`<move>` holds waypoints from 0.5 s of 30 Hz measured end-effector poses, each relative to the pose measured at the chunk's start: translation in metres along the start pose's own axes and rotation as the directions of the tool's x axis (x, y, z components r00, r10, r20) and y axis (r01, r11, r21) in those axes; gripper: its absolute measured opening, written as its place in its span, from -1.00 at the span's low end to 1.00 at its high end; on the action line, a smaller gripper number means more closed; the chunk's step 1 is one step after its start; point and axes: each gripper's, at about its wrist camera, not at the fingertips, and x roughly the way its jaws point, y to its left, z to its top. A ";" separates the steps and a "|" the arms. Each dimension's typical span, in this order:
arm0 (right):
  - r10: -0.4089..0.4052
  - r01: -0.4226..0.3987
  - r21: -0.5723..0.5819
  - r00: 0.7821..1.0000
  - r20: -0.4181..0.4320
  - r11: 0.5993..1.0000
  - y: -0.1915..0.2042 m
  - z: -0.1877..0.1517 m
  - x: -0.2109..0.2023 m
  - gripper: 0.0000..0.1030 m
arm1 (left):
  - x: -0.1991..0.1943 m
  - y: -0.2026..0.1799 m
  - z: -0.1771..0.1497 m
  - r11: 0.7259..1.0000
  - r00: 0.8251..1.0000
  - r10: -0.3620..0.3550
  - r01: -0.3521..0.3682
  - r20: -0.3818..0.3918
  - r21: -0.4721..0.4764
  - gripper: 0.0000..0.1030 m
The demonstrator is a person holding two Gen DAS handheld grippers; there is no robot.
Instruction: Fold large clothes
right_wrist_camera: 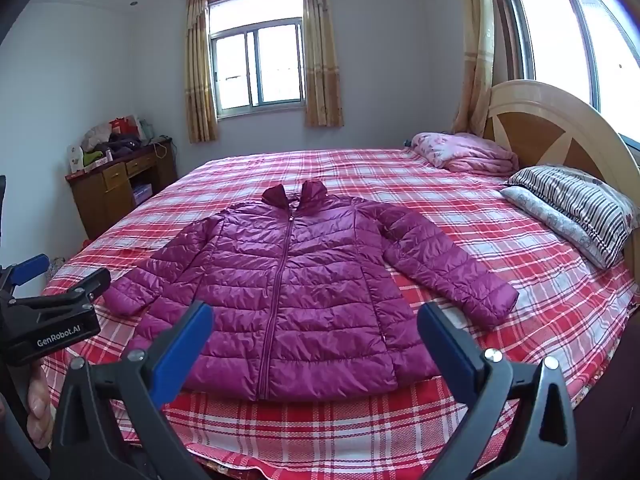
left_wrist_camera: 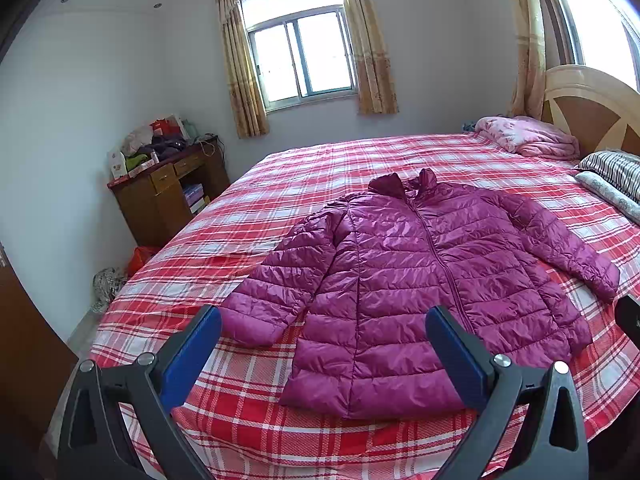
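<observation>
A magenta quilted puffer jacket [left_wrist_camera: 420,272] lies flat and zipped on the red plaid bed [left_wrist_camera: 248,208], collar away from me, both sleeves spread out. It also shows in the right wrist view [right_wrist_camera: 296,280]. My left gripper [left_wrist_camera: 322,322] is open and empty, held above the bed's near edge in front of the jacket's hem and left sleeve cuff. My right gripper [right_wrist_camera: 316,318] is open and empty, held in front of the hem's middle. The left gripper's body also shows at the left of the right wrist view [right_wrist_camera: 48,312].
A pink folded blanket [right_wrist_camera: 464,152] and striped pillows [right_wrist_camera: 576,208] lie by the wooden headboard [right_wrist_camera: 560,128] at the right. A cluttered wooden desk [left_wrist_camera: 168,188] stands against the left wall. Windows with curtains are behind the bed.
</observation>
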 end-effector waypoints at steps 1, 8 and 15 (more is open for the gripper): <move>-0.001 0.001 0.000 1.000 0.000 1.000 0.000 0.000 0.000 1.00 | 0.000 0.001 0.000 1.000 1.000 0.000 0.000 0.000 -0.001 0.98; 0.002 -0.002 0.004 1.000 -0.009 1.000 0.000 -0.001 0.002 1.00 | 0.002 0.005 0.001 1.000 1.000 0.010 -0.010 0.003 -0.010 0.98; 0.002 -0.002 0.004 1.000 -0.011 1.000 0.001 -0.001 0.002 1.00 | 0.001 0.005 0.000 1.000 1.000 0.016 -0.016 0.010 -0.009 0.98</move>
